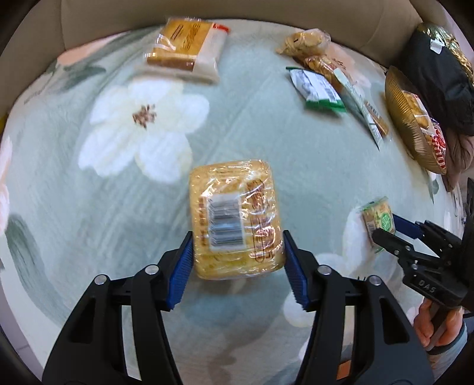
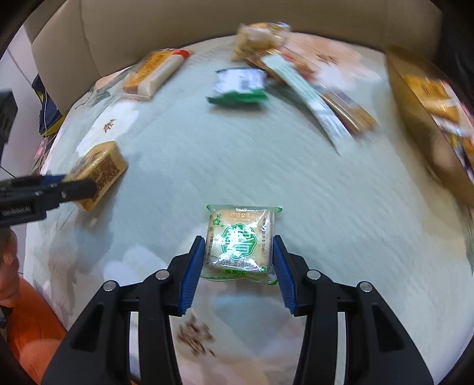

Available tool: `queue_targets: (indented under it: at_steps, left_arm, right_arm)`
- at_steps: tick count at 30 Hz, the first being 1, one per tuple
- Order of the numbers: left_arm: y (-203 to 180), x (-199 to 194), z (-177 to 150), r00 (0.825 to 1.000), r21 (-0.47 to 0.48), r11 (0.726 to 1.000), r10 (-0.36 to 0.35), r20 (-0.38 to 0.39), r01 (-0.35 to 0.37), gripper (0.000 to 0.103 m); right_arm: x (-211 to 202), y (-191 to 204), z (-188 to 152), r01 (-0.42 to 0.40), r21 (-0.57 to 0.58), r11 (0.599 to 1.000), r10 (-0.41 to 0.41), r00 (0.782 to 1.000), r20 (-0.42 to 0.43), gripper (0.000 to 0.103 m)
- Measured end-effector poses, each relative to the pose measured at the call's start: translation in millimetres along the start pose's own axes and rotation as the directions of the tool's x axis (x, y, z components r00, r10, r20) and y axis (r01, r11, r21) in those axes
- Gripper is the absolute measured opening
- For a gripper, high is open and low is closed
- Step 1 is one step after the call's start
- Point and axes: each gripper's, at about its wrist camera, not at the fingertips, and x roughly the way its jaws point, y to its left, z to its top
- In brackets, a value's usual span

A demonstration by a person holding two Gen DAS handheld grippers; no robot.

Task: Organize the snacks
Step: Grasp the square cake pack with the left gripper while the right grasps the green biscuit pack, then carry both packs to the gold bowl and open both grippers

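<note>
Mid-carry, by the look of it. Left gripper (image 1: pixel 238 257) clenched on a yellow cracker pack (image 1: pixel 235 219), barcode side up, pads pressing both flanks. Right gripper (image 2: pixel 238 263) clamped on a small green-printed biscuit packet (image 2: pixel 241 241). Both packs held above the middle of the floral quilt (image 1: pixel 266 133), seemingly clear of it.

Next move, likely: carrying each toward the gold tray (image 1: pixel 407 124) at the quilt's right edge, keeping hold through the swing, then setting down without crushing.

Farther off, a wafer pack (image 1: pixel 185 44) near the far left edge; a green-and-white packet (image 1: pixel 315 88) and other loose snacks toward the far right corner. Beyond the quilt, a beige padded headboard (image 1: pixel 251 11); surface probably a bed.
</note>
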Motion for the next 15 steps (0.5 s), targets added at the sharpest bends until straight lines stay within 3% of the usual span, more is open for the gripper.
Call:
queue_targets:
  at_steps: [2, 4, 8, 13, 15]
  left_arm:
    - [-1, 1, -4, 1.0, -0.026, 1.0, 0.0, 0.013, 0.0, 0.083]
    - [3, 7, 0, 0.998, -0.065, 0.996, -0.055, 0.016, 0.056, 0.083]
    - [13, 11, 1, 0.997, -0.111, 0.991, -0.071, 0.043, 0.076, 0.083]
    - [1, 30, 5, 0.999, -0.057, 0.998, 0.003, 0.04, -0.001, 0.082]
    - [-5, 31, 4, 0.996, -0.02, 0.998, 0.068, 0.058, -0.067, 0.07]
  right_arm:
    - [-3, -5, -6, -0.023, 0.028, 0.999, 0.023, 1.0, -0.012, 0.048]
    - [-7, -9, -12, -0.059, 0.061, 0.996, 0.06, 0.998, -0.019, 0.049]
    - [-3, -14, -11, -0.064, 0.131, 0.989, 0.068, 0.997, -0.029, 0.057]
    - [3, -5, -4, -0.005, 0.119, 0.993, 0.01, 0.999, -0.038, 0.061]
    - [7, 0, -1, 0.045, 0.094, 0.995, -0.041, 0.998, -0.037, 0.059]
